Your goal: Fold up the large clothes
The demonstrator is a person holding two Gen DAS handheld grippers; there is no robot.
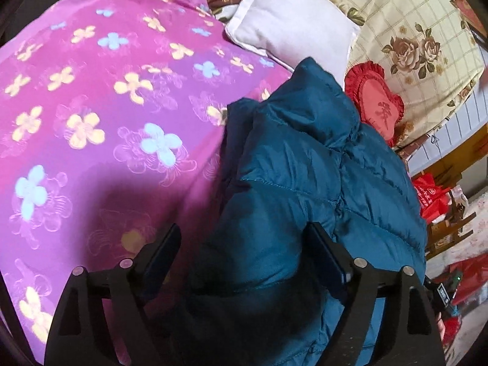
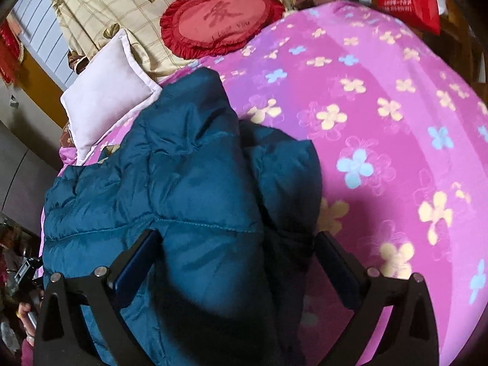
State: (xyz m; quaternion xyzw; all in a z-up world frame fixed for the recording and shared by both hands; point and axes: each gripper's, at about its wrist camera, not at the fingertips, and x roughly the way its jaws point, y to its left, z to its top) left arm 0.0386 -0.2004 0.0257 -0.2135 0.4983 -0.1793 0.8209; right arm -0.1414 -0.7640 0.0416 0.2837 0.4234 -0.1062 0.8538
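Observation:
A teal quilted puffer jacket [image 1: 299, 167] lies bunched on a pink flowered bedspread [image 1: 91, 106]. It also shows in the right wrist view [image 2: 170, 177] on the same bedspread [image 2: 381, 122]. My left gripper [image 1: 244, 244] is open, its jaws wide apart, hovering over the jacket's near left edge. My right gripper [image 2: 238, 250] is open too, jaws wide, over the jacket's near right part. Neither gripper holds the fabric.
A white pillow [image 1: 292, 21] and a red heart-shaped cushion [image 1: 378, 103] lie at the head of the bed, with a cream rose-print quilt [image 1: 411, 30] behind. Red bags [image 1: 433, 198] and clutter stand beside the bed. The pillow [image 2: 106, 91] and cushion [image 2: 219, 18] also show in the right wrist view.

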